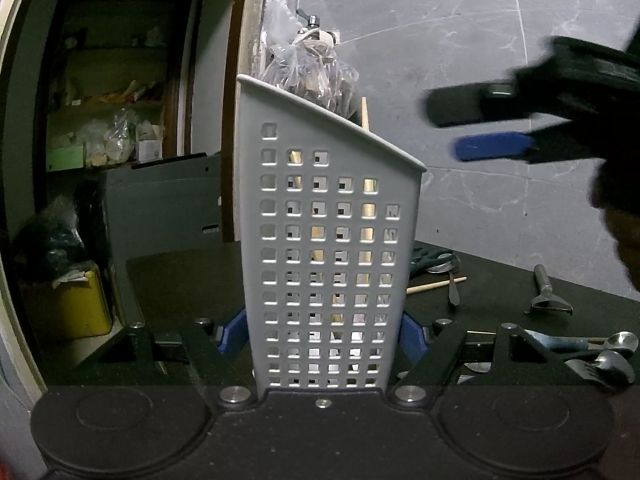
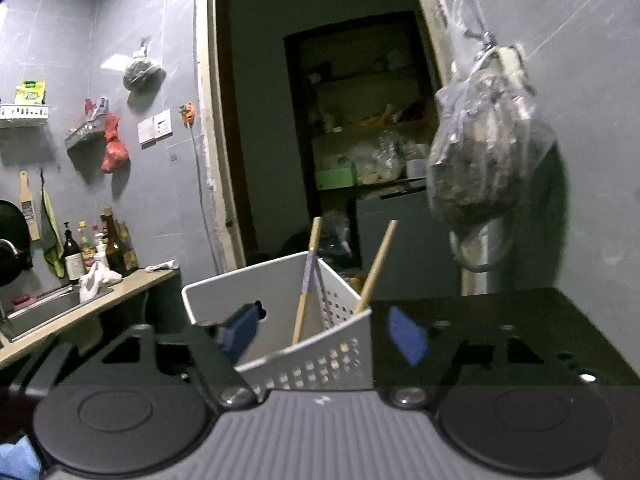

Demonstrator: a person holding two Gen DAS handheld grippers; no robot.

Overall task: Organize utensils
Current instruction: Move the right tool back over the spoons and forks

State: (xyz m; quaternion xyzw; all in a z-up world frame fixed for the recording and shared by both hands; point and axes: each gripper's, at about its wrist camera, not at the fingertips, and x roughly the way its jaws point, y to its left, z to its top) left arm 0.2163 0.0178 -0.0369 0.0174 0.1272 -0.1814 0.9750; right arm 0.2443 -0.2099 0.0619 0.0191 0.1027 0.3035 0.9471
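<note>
Gripped between the left gripper's (image 1: 326,336) blue fingers (image 1: 412,334), the white perforated utensil holder (image 1: 332,240) stands upright on the dark counter (image 1: 500,276). Two wooden chopsticks (image 2: 306,284) lean inside it. Above it, the right gripper (image 2: 322,332) hangs with fingers wide. Spoons (image 1: 618,342) lie near the counter's right edge.

Dark table (image 1: 180,280) — white perforated caddy (image 1: 328,248) upright on it, loose spoons (image 1: 616,342), a chopstick (image 1: 436,285).
</note>
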